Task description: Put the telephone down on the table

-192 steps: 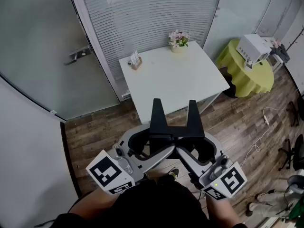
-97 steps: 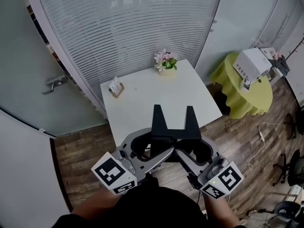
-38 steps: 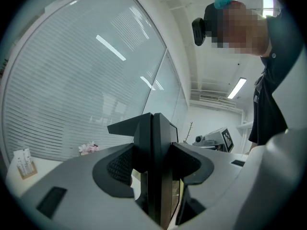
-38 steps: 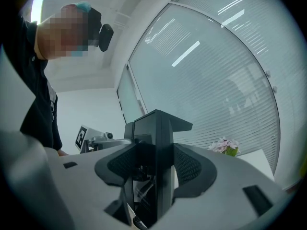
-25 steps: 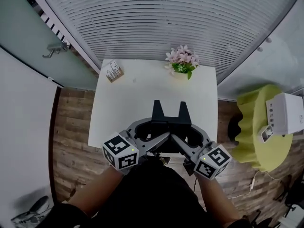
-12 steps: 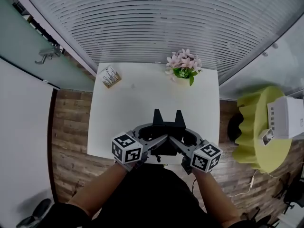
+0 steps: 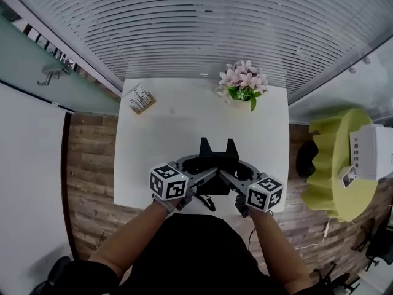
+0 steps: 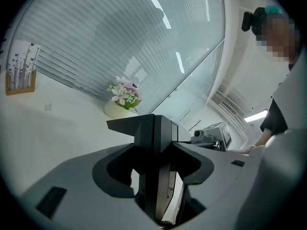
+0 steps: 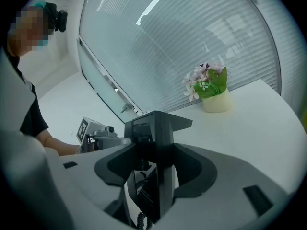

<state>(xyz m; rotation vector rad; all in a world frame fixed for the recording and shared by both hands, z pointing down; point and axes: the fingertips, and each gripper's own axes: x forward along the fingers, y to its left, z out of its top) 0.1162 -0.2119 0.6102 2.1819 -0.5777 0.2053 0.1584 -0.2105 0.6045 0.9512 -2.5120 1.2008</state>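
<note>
white tabletop (image 7: pixel 153 128) below; gripping black telephone (image 7: pixel 216 160) in left claw (image 8: pixel 154 123) and right claw (image 9: pixel 156 123); could tilt or slip if released unevenly.

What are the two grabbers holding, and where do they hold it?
The black telephone: the left gripper pinches its left side and the right gripper its right side. The exact spots are hidden.

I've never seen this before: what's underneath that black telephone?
The white table lies under the telephone, with a black cord dangling. Its underside and any gap are covered by the telephone itself.
</note>
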